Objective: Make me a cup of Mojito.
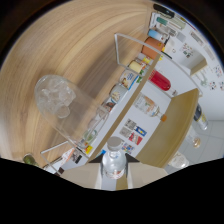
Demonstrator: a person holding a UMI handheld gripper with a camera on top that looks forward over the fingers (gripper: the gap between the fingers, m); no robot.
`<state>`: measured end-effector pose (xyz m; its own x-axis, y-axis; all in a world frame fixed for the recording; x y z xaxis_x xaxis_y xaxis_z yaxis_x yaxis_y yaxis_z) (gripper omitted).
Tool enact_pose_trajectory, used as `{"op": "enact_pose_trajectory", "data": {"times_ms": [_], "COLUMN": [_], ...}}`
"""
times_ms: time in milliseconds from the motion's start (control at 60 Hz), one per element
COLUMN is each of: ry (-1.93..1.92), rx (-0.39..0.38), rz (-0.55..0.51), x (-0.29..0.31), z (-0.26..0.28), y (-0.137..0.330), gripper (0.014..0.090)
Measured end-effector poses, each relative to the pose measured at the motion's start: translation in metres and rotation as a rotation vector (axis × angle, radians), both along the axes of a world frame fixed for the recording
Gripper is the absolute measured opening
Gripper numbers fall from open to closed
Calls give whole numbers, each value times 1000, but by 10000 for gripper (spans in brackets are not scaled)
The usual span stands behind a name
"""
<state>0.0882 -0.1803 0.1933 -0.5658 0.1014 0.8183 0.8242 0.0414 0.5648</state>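
We are holding a small clear bottle [114,162] in the tool [116,175], and the whole view is tilting hard, so the wooden surface [65,45] is filling the upper part from nine to twelve o'clock. The bottle, with its grey cap pointing toward twelve o'clock, is standing between the two pale fingers [80,175]; they are closing in against its sides, though the dark area below is hiding the contact, so we are judging the grip, not seeing it.

Out at ten o'clock from the bottle, a clear glass [57,97] loaded with ice is sitting on the surface, well apart from the tool. A wire-edged rack [132,70] of small jars and packets is running from about seven o'clock up to one o'clock, with a red can-like thing [160,80] beside it at two o'clock.

We are judging the bottle as light, stiff and fairly slick, with liquid that will be shifting as it tips. Taking it at mid-body, below the shoulder, seems soundest. The glass looks fragile and top-heavy with ice, so any pour should be approaching its rim without touching it.
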Motion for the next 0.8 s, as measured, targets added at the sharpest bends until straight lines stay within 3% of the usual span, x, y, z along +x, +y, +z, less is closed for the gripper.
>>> {"op": "enact_pose_trajectory", "data": {"times_ms": [233,400,517,650,800], "ry": [408,999,1412,1756,1977], "rx": [-30,-54,-76,-123,-186], "rz": [-58,-20,-53,-146,-319], "x": [4,-3,10,33,56], "z": [15,50,60,37,-24], "y": [-6,-18,-24,-23,-18], "gripper": [343,342,343,344,343]}}
